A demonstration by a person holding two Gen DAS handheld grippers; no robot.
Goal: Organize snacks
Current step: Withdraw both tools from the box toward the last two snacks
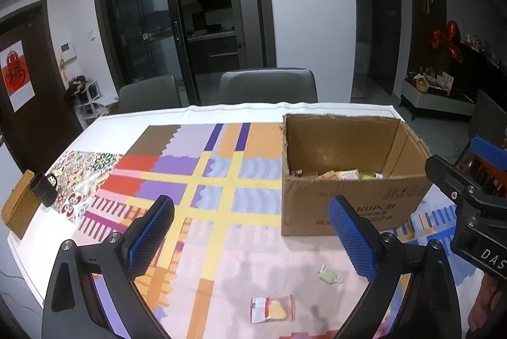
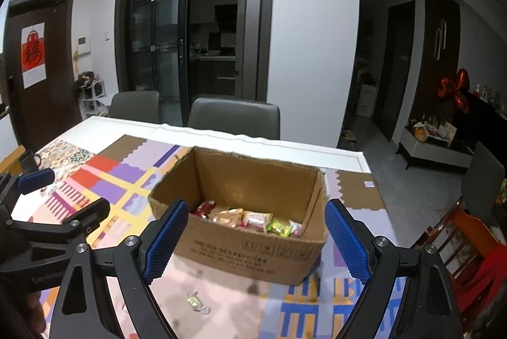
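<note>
An open cardboard box (image 1: 355, 205) (image 2: 253, 256) stands on the patterned tablecloth with several wrapped snacks (image 2: 253, 220) inside. On the cloth in front of it lie a small green wrapped candy (image 1: 330, 275) (image 2: 196, 302) and a clear packet with a yellow and red snack (image 1: 272, 309). My left gripper (image 1: 252, 231) is open and empty, hovering above the two loose snacks. Facing the box's near wall, my right gripper (image 2: 255, 240) is open with nothing between its blue pads. The right gripper's body (image 1: 469, 205) shows at the right edge of the left wrist view.
A brown box and a black cup (image 1: 44, 190) sit at the table's left edge. Two grey chairs (image 1: 267, 85) stand behind the far side. A red and orange chair (image 2: 465, 244) is to the right of the table. A hand (image 1: 484, 307) holds the right gripper.
</note>
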